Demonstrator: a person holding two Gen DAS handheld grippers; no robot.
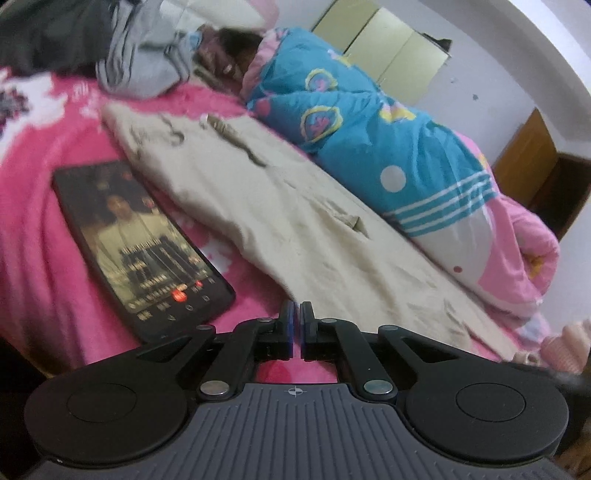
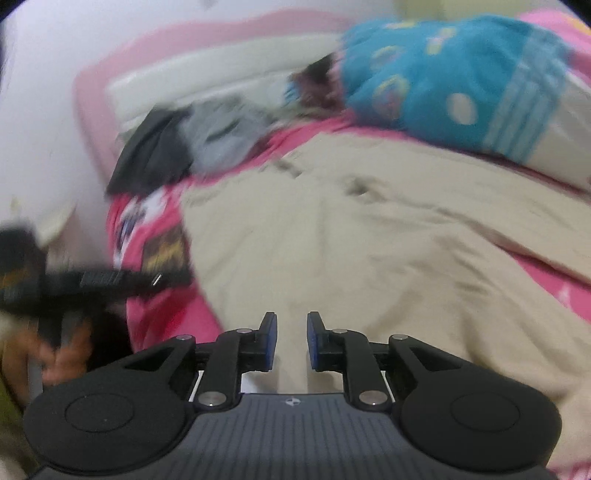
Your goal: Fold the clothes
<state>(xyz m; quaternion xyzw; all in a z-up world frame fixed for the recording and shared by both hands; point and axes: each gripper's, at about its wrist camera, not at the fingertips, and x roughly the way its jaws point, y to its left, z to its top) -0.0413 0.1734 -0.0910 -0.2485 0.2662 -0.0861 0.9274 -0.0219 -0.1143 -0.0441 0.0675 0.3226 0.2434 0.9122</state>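
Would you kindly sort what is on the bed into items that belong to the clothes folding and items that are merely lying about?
Belongs to the job:
- beige garment, spread flat on the bed
- grey clothing and dark clothing, heaped near the headboard

Just lying about:
- phone, screen lit, beside the beige garment
- blue and pink quilt, bundled along the far side

From my left tongs' (image 1: 297, 321) view, the trousers (image 1: 280, 206) lie flat along the bed (image 1: 44, 192). A phone (image 1: 140, 243) rests on the bed just left of the trousers. A rolled quilt (image 1: 369, 140) lies along their right side, touching them. A heap of clothes (image 1: 136, 62) sits beyond the trousers' far end. My right tongs (image 2: 291, 341) hang over the trousers' near end.
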